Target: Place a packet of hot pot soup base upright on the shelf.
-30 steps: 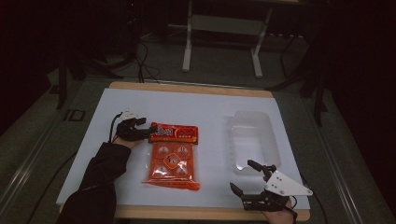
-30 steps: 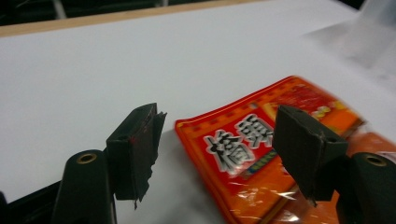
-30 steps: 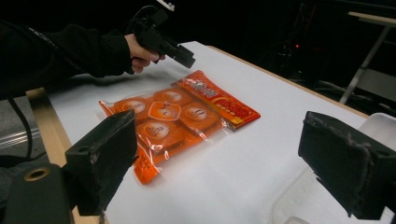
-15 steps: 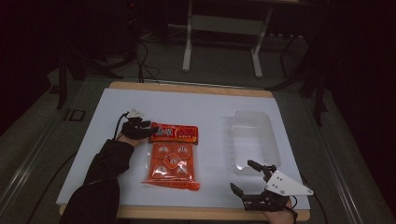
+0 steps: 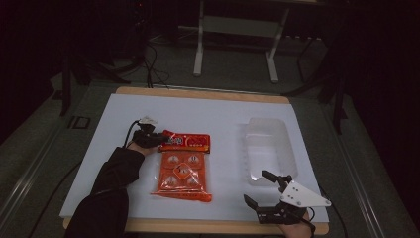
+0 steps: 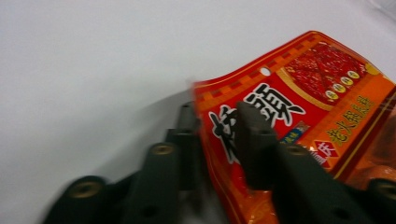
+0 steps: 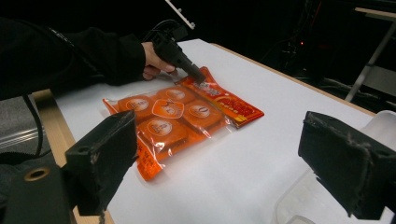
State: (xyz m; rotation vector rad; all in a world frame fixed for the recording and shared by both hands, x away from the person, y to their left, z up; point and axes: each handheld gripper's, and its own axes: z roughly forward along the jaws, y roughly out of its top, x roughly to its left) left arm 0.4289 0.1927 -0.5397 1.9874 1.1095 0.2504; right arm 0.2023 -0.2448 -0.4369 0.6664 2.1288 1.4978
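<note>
Since the earlier frames, the left gripper (image 5: 154,139) has eased slightly down onto the top corner of the red snack packet (image 5: 182,166), and its jaws have just been closing; the packet's header edge now sits between them. In the left gripper view the two black jaws stand on either face of the lifted header (image 6: 280,107), pinching it. The right gripper (image 5: 267,191) has kept its place at the lower right of the high view, jaws spread wide, holding nothing.

Position: the packet lies at centre-left of the white table (image 5: 223,119), long axis running from the upper part of the frame toward the lower edge. The gripped corner is its upper left; the body of the packet extends right and downward from the left gripper. The left hand is plainly the nearer one.

Containers: a clear plastic tray (image 5: 270,148) stands right of centre, well apart from the packet, just above the right gripper. It appears empty. Any transfer to it would run rightward across the frame.
</note>
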